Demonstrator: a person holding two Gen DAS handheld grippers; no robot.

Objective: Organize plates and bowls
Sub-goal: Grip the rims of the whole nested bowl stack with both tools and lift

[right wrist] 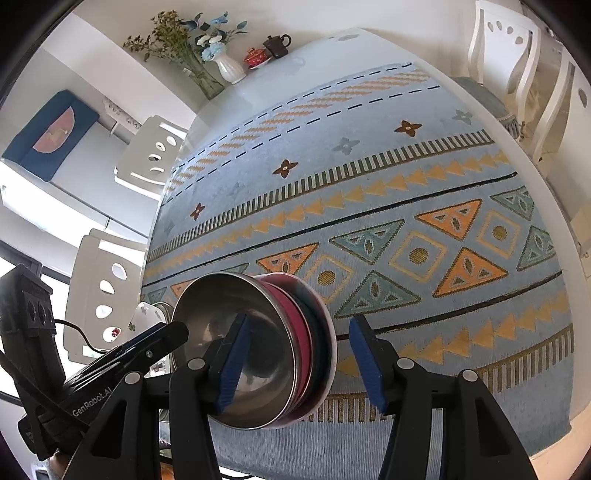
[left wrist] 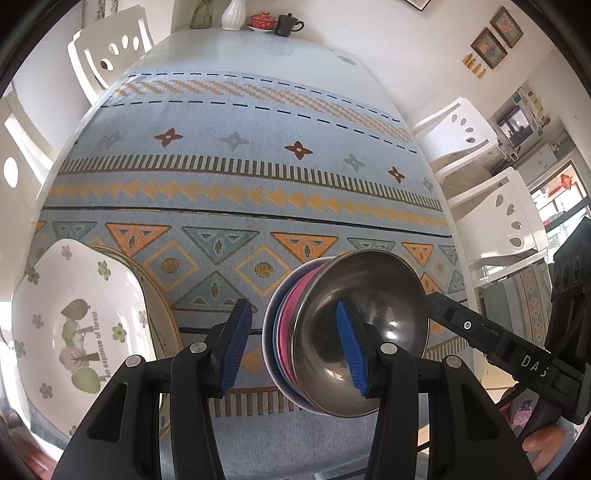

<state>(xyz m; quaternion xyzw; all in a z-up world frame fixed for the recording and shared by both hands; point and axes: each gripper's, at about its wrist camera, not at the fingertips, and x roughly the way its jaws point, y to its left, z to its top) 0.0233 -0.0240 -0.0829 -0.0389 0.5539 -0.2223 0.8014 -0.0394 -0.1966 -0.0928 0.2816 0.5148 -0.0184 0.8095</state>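
A stack of nested bowls stands on the patterned cloth near the table's front edge, a steel bowl point(left wrist: 365, 295) on top, with a pink one and a blue one under it. My left gripper point(left wrist: 293, 349) is open and straddles the stack's left wall: its right finger is inside the steel bowl, its left pad point(left wrist: 236, 343) a little clear of the outside. My right gripper point(right wrist: 301, 363) is open astride the right wall of the steel bowl point(right wrist: 266, 332), its right pad point(right wrist: 367, 363) apart from the stack. A white tree-printed plate point(left wrist: 81, 325) lies on a yellow-rimmed plate point(left wrist: 162, 306) at the left.
White chairs point(left wrist: 454, 129) stand around the table. At the far end are a white vase point(left wrist: 233, 14), a red lidded cup point(left wrist: 263, 19) and a dark cup point(left wrist: 286, 24). A hand point(left wrist: 543, 439) holds the right gripper's handle. The table edge runs just below the stack.
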